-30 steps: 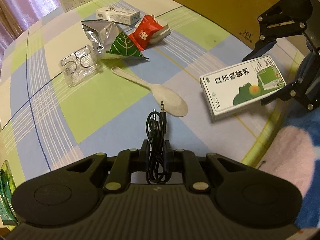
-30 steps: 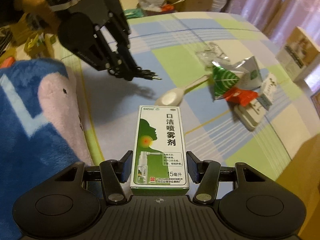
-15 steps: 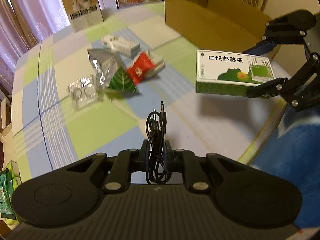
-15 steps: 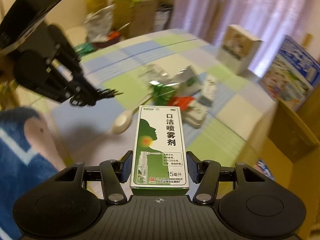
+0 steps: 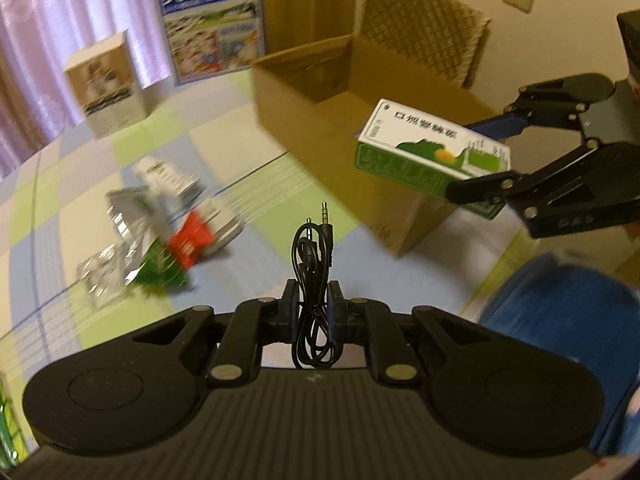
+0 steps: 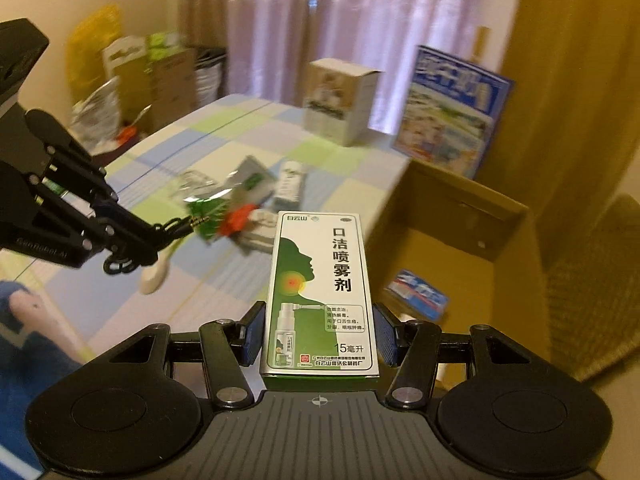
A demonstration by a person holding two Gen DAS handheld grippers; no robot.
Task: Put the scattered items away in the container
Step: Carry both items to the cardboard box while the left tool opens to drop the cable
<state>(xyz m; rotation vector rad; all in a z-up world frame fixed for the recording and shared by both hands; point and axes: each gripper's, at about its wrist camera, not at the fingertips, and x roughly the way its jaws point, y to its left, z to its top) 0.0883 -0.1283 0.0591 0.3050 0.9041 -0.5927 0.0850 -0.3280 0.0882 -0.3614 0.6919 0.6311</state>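
Observation:
My left gripper [image 5: 313, 300] is shut on a coiled black audio cable [image 5: 312, 256] and holds it above the table. My right gripper [image 6: 320, 334] is shut on a green and white spray box [image 6: 320, 292], held in the air next to the open cardboard box [image 6: 460, 236]. The same spray box [image 5: 432, 156] shows in the left wrist view in front of the cardboard box [image 5: 320, 120]. A blue and white packet [image 6: 418, 292] lies inside the cardboard box. A pile of packets [image 5: 160, 240] and a white spoon [image 6: 156, 274] lie on the checked tablecloth.
A tan carton [image 5: 106, 84] and a blue printed box [image 5: 212, 20] stand at the table's far edge. A wicker chair [image 5: 428, 32] is behind the cardboard box. A blue blanket [image 5: 560, 304] lies at the near right. Curtains hang behind.
Both grippers have risen and swung toward the cardboard box, each keeping its item. The spray box has gone from just above the tablecloth up to the box's rim.

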